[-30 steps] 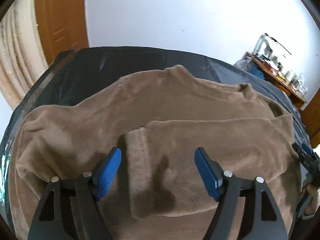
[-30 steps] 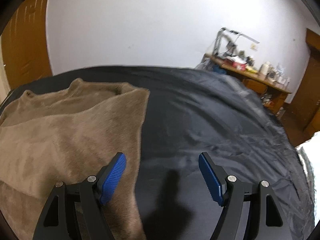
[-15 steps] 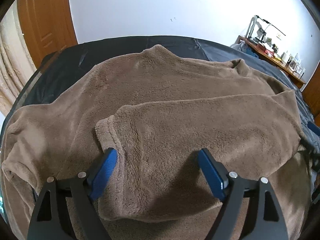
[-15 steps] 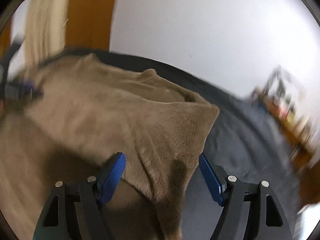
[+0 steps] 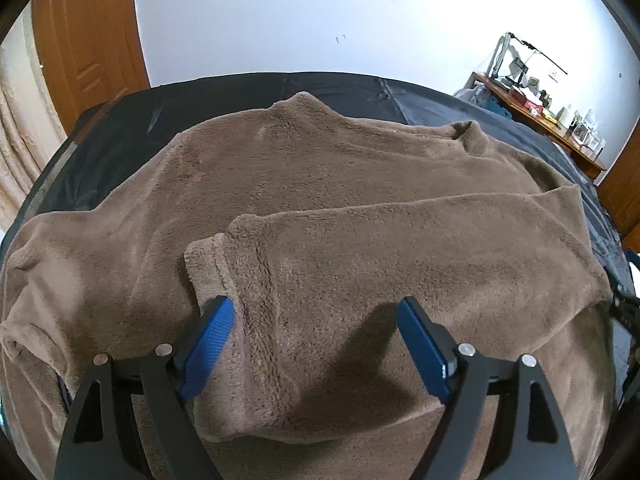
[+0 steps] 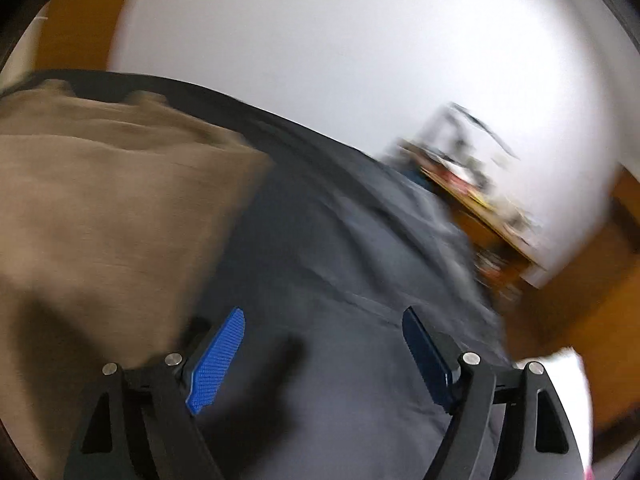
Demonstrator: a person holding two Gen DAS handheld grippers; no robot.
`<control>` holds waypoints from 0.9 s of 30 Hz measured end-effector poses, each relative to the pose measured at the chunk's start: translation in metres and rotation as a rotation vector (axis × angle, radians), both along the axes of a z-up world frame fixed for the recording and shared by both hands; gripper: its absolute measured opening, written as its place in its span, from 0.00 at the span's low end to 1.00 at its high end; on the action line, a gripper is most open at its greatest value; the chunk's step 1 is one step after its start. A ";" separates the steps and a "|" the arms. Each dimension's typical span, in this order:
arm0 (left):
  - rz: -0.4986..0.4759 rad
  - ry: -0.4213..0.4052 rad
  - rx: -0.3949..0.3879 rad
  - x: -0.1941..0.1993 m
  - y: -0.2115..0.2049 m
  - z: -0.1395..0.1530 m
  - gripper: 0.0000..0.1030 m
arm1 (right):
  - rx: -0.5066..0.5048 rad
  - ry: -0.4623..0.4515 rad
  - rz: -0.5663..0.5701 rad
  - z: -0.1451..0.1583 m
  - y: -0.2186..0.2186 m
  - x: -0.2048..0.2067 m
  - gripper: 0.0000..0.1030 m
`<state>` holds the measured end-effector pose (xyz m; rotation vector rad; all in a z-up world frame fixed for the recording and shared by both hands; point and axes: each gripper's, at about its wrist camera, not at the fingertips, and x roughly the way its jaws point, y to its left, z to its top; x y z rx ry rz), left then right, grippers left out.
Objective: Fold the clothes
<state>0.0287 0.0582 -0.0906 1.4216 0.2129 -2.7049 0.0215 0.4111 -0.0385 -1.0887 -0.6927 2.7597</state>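
Left wrist view: mounted behind the left gripper (image 5: 312,344), looking forward and down along its two fingers, close above the brown fleece garment (image 5: 320,208) that fills most of the frame, with the white wall (image 5: 320,12) and a wooden door (image 5: 88,32) beyond. Right wrist view: mounted behind the right gripper (image 6: 322,356), close over the dark sheet (image 6: 340,264) at the garment's right edge, tilted and motion-blurred (detail is soft throughout). Shared between views: the garment (image 6: 100,208), the dark sheet (image 5: 120,132), the white wall (image 6: 340,40) and the cluttered wooden desk (image 5: 544,112) at far right (image 6: 476,196).
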 end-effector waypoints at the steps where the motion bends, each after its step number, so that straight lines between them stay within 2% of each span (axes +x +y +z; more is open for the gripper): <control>1: -0.001 0.002 0.003 0.000 0.000 0.000 0.85 | -0.028 0.002 -0.037 0.000 0.011 -0.002 0.80; 5: -0.018 0.017 0.046 -0.001 0.002 0.000 0.85 | -0.294 0.145 -0.071 0.030 0.039 0.013 0.80; 7: -0.025 0.025 0.043 -0.001 0.004 -0.002 0.86 | -0.399 0.189 -0.024 0.037 0.039 0.018 0.80; 10: -0.034 0.044 0.037 0.000 0.007 -0.008 0.88 | -0.444 0.207 0.009 0.036 0.034 0.020 0.80; 13: -0.049 0.059 0.034 0.000 0.010 -0.012 0.95 | -0.444 0.214 0.019 0.030 0.023 0.015 0.80; 16: -0.062 0.059 0.020 -0.001 0.013 -0.012 0.97 | -0.439 0.236 0.025 0.025 0.022 0.015 0.81; 19: -0.064 0.063 0.050 0.000 0.009 -0.011 0.97 | -0.461 0.208 -0.049 0.023 0.023 0.006 0.81; 20: -0.062 0.065 0.072 0.000 0.006 -0.010 0.97 | -0.464 0.175 -0.063 0.027 0.018 0.001 0.81; 22: -0.055 0.069 0.133 0.001 -0.003 -0.008 0.97 | -0.437 0.074 0.012 0.032 -0.010 -0.011 0.81; 24: -0.050 0.072 0.175 0.002 -0.008 -0.006 0.97 | -0.358 0.003 0.083 0.030 -0.041 -0.023 0.81; 26: -0.053 0.074 0.202 0.003 -0.013 -0.006 0.97 | -0.194 -0.049 0.122 0.020 -0.077 -0.038 0.81; 27: -0.053 0.076 0.211 0.004 -0.014 -0.006 0.97 | -0.111 -0.061 0.102 0.013 -0.087 -0.046 0.81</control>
